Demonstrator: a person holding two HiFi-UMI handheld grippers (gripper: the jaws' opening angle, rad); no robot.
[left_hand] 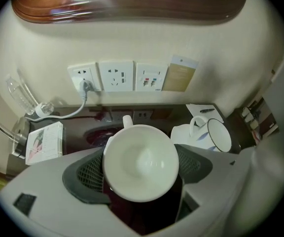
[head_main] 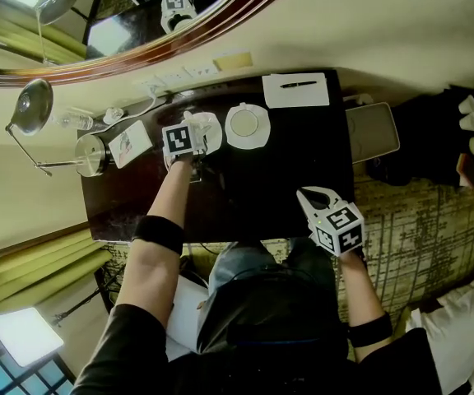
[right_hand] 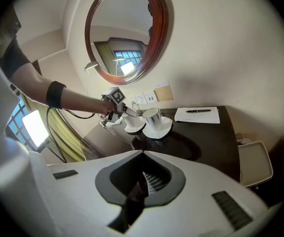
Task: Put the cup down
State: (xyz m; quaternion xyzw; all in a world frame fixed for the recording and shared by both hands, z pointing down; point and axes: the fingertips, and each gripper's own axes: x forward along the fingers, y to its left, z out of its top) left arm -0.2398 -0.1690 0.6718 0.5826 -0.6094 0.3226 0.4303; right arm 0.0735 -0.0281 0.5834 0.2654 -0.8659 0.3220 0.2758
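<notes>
A white cup (left_hand: pixel 141 162) sits mouth up between the fingers of my left gripper (left_hand: pixel 142 169), its handle turned toward the wall. The rim meets both mesh pads (left_hand: pixel 89 173) with no gap showing. In the head view this left gripper (head_main: pixel 194 145) is at the back of the dark table (head_main: pixel 245 204), over a white saucer (head_main: pixel 211 127). The right gripper view shows the cup (right_hand: pixel 130 121) low on that saucer. My right gripper (right_hand: pixel 142 179) is shut with nothing in it, held above the table's near right corner (head_main: pixel 315 196).
A second cup (head_main: pixel 246 123) stands on its own saucer just right of the first. A notepad with a pen (head_main: pixel 296 90) lies at the back right. A booklet (head_main: pixel 130 142), a desk lamp (head_main: pixel 31 107), a plugged cable and wall sockets (left_hand: pixel 116 76) are on the left. A pale tray (head_main: pixel 373 130) stands beyond the right edge.
</notes>
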